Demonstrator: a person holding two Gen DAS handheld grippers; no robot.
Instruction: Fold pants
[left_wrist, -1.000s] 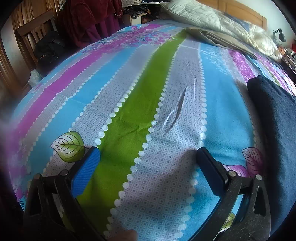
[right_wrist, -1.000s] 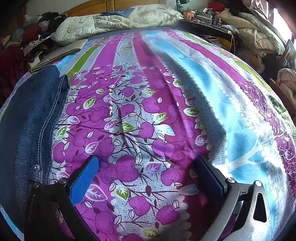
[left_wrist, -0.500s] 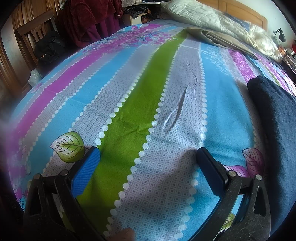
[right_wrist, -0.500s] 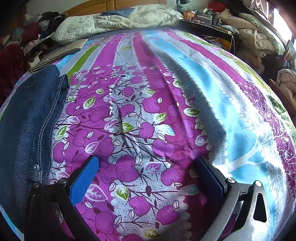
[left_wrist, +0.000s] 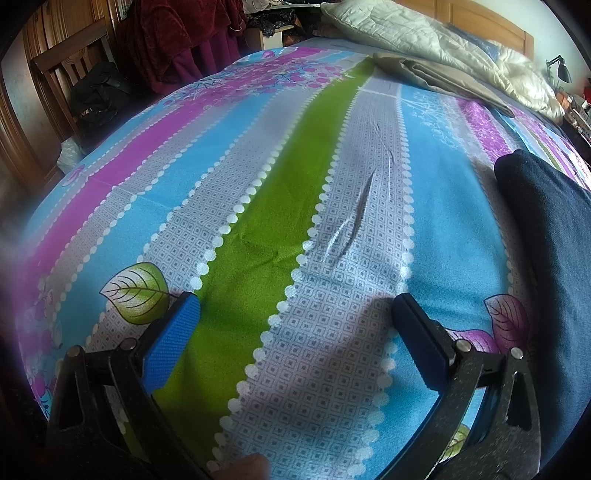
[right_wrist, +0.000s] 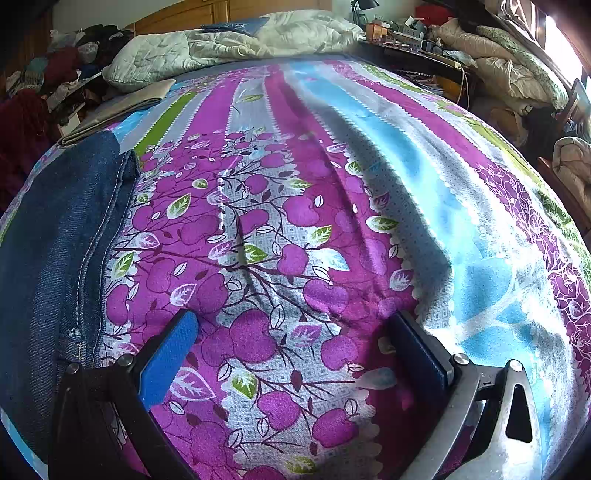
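The bed fills nearly everything, its striped and flowered bedsheet (left_wrist: 280, 206) pulled fairly flat, with one short pinched wrinkle (left_wrist: 354, 221) in the grey stripe ahead of the left tool. At the far end a pale quilt (right_wrist: 229, 48) lies bunched against the wooden headboard (right_wrist: 173, 16), and a folded tan cloth (left_wrist: 443, 79) rests just in front of it.

The dark denim jeans (right_wrist: 55, 240) lie lengthwise on the sheet between the two tools: along the right edge of the left wrist view and the left edge of the right wrist view, side seam and stitching showing. They look like a long, narrow, already doubled strip, though their ends are out of sight, so I cannot say how many folds are in.

The left gripper (left_wrist: 295, 317) hovers low over the green and grey stripes, blue pads spread wide with nothing between them, well clear of the denim. The right gripper (right_wrist: 291, 332) hangs over the purple blossoms, equally spread and empty, the jeans just beside its left finger. A fingertip (left_wrist: 240, 467) pokes in at the bottom of the left view.

Over the last second nothing has shifted: both tools sit where they were, and the jeans and wrinkle are unchanged. To me that reads as a pause, either a fold just released or the job finished. If more folding remains, both tools must turn inward to the denim.
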